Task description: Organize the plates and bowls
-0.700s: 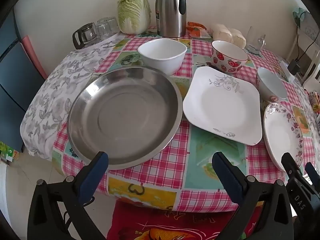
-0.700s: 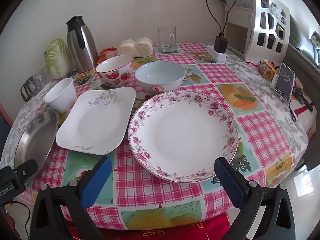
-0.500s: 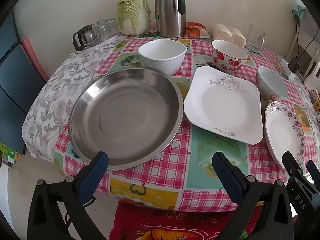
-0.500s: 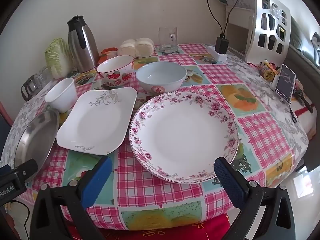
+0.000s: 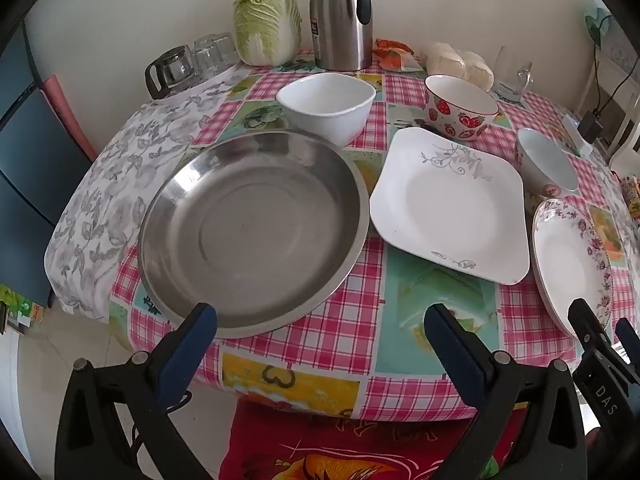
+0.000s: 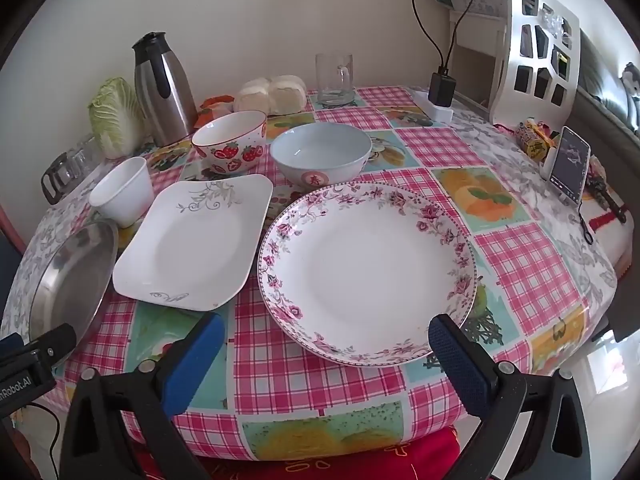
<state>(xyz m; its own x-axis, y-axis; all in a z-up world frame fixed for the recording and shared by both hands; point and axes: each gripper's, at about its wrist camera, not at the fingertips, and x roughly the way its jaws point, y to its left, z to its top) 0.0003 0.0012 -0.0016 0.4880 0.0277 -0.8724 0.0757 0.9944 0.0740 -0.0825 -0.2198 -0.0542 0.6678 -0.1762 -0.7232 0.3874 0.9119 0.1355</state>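
A round steel plate lies front left on the checked table, also in the right wrist view. A square white plate lies beside it. A floral round plate lies to the right. Behind stand a white bowl, a strawberry bowl and a pale blue bowl. My left gripper is open and empty at the table's front edge, before the steel plate. My right gripper is open and empty before the floral plate.
A steel thermos, a cabbage, glass cups, buns and a glass mug stand along the back. A phone and a charger are at the right. A red cushion lies below the table edge.
Both grippers have eased slightly back and up from the table; the dishes sit a little lower in both views. Nothing was grasped or moved.
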